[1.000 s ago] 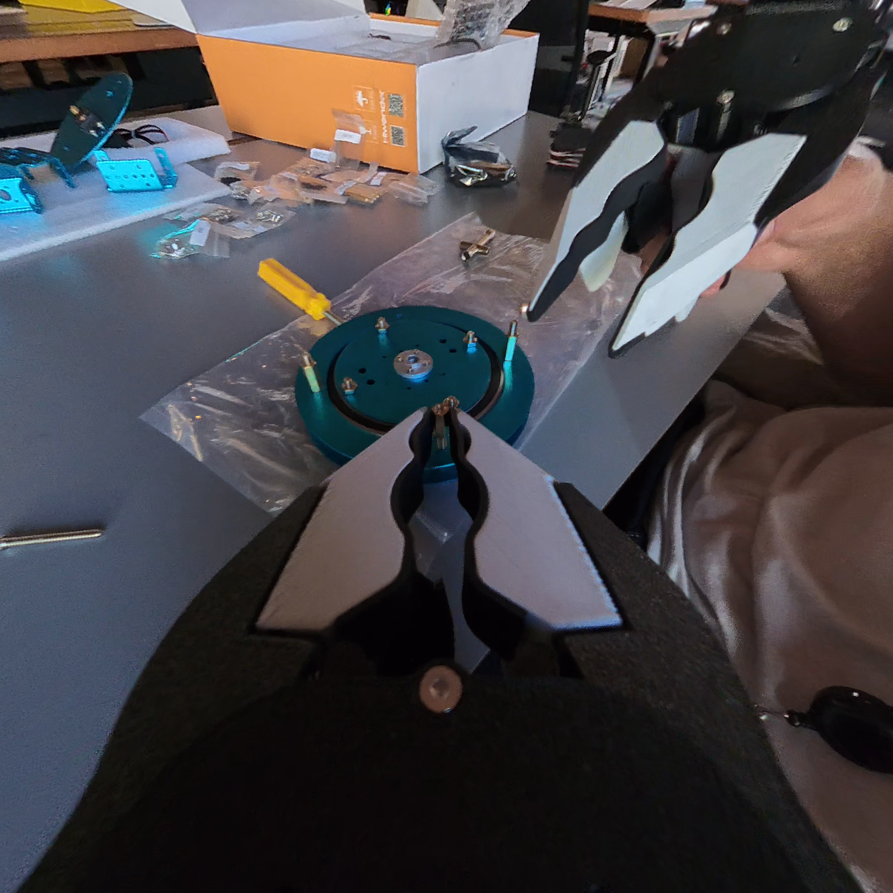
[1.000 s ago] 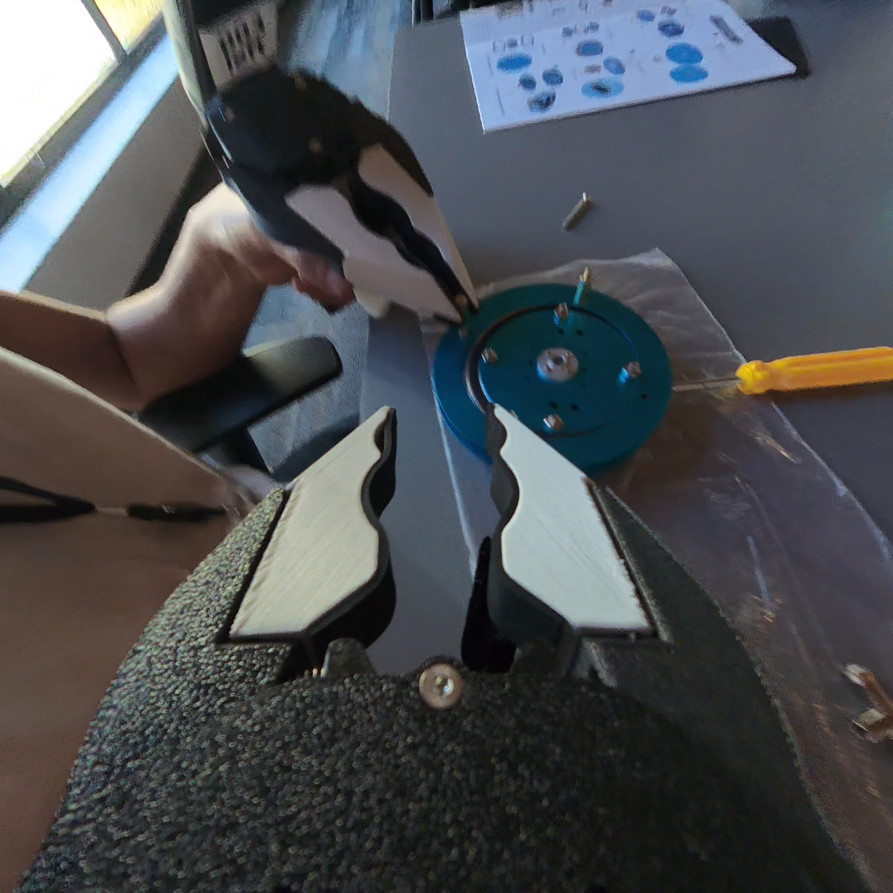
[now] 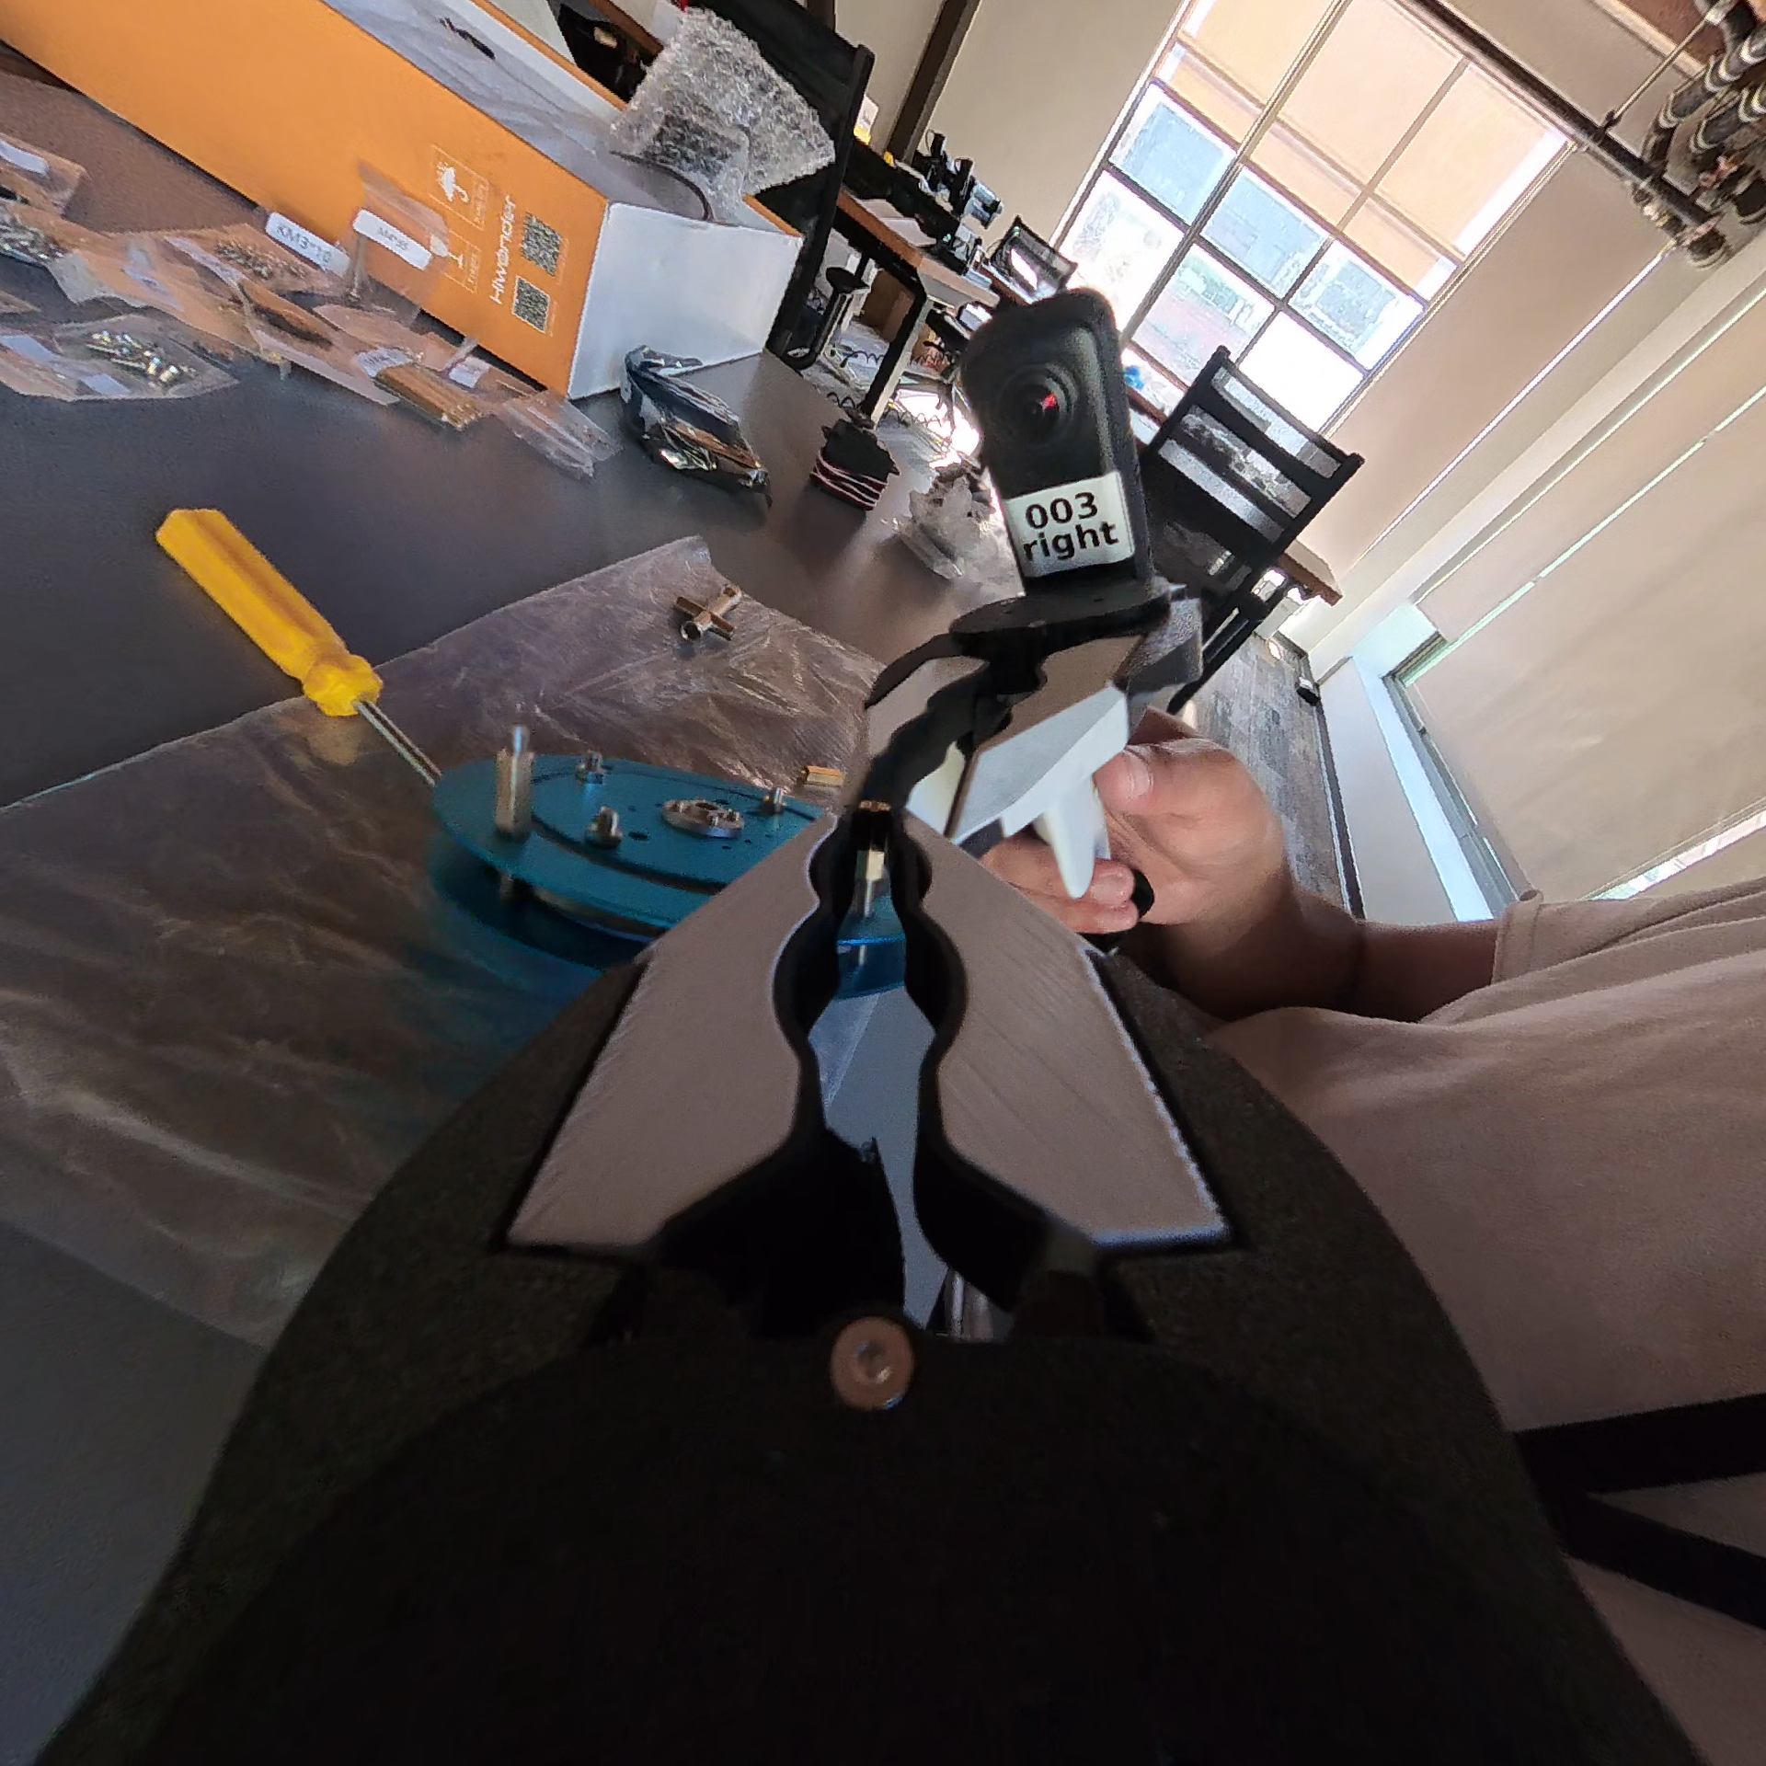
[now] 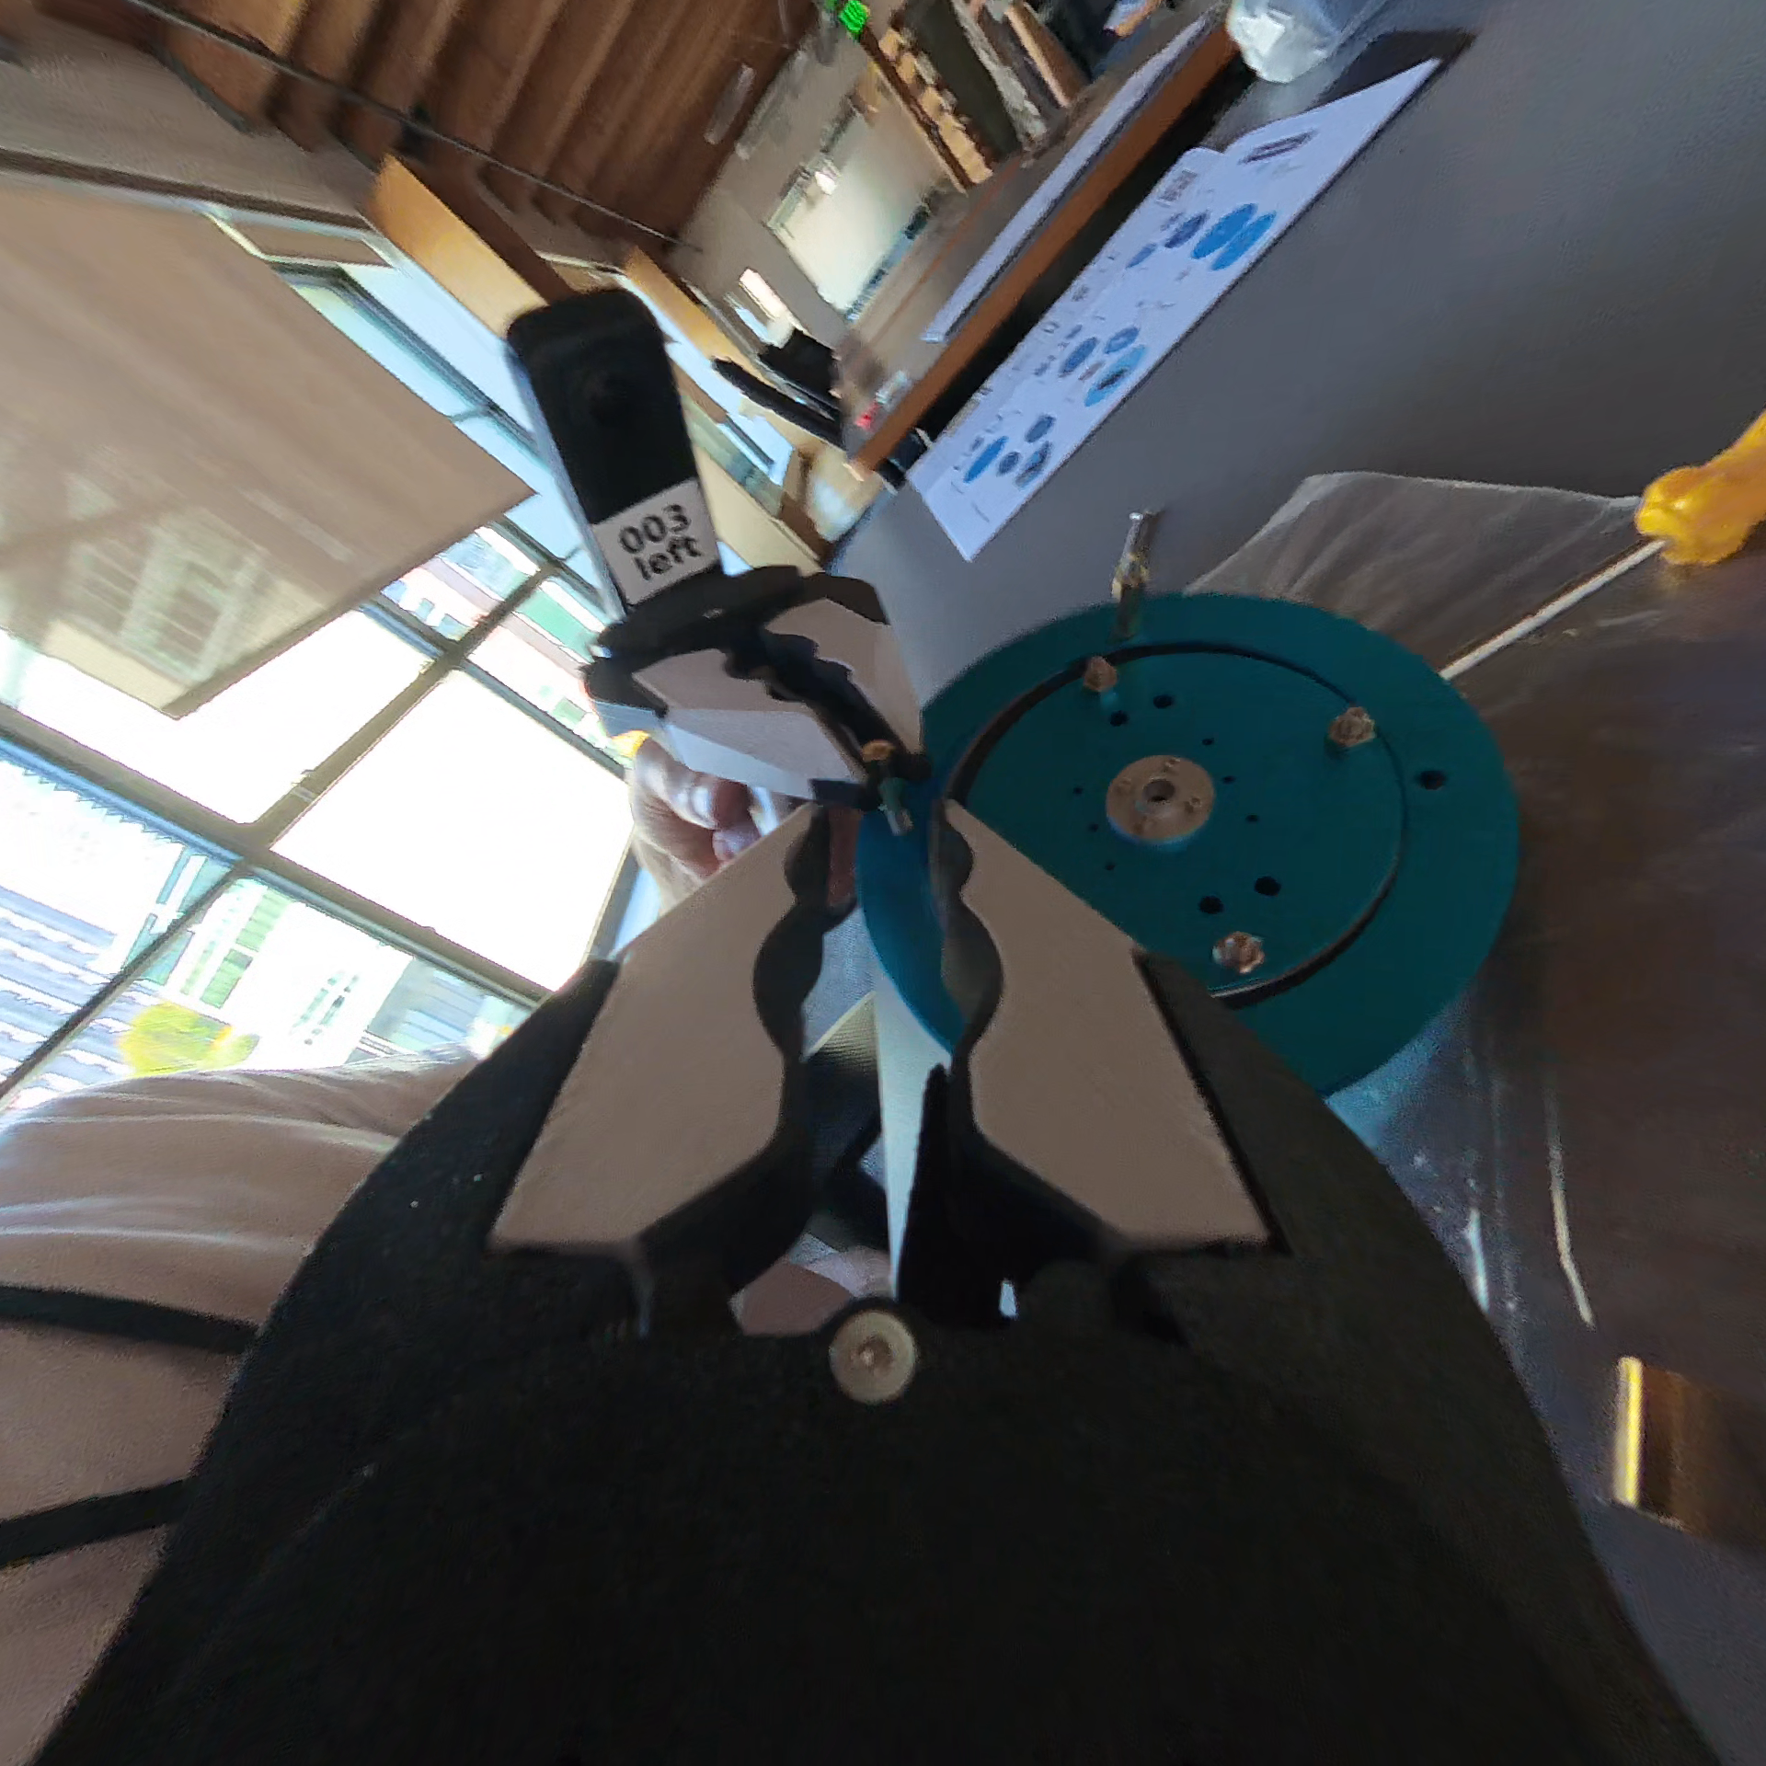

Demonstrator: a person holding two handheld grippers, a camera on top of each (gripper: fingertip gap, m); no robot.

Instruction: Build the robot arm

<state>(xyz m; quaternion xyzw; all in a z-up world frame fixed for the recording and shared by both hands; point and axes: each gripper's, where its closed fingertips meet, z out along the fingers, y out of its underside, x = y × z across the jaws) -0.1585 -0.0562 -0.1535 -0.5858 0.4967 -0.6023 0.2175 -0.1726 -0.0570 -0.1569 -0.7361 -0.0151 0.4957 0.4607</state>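
A grey table [image 3: 287,516] carries a crinkled clear plastic sheet [image 3: 191,908] under a round teal metal disc [image 4: 1242,764]. At the disc's near edge, the left gripper [image 3: 868,829] clamps a small brass standoff [image 3: 868,850]. The right gripper [image 4: 884,812], jaws apart, straddles the rim beside it.

My left tool [image 3: 874,827] pinches a small brass-topped standoff [image 3: 868,855] upright at the near rim of the teal round disc [image 3: 669,860]. The disc lies flat on a clear plastic sheet [image 3: 239,956] on the bench, carrying 1 more upright standoff [image 3: 514,782].
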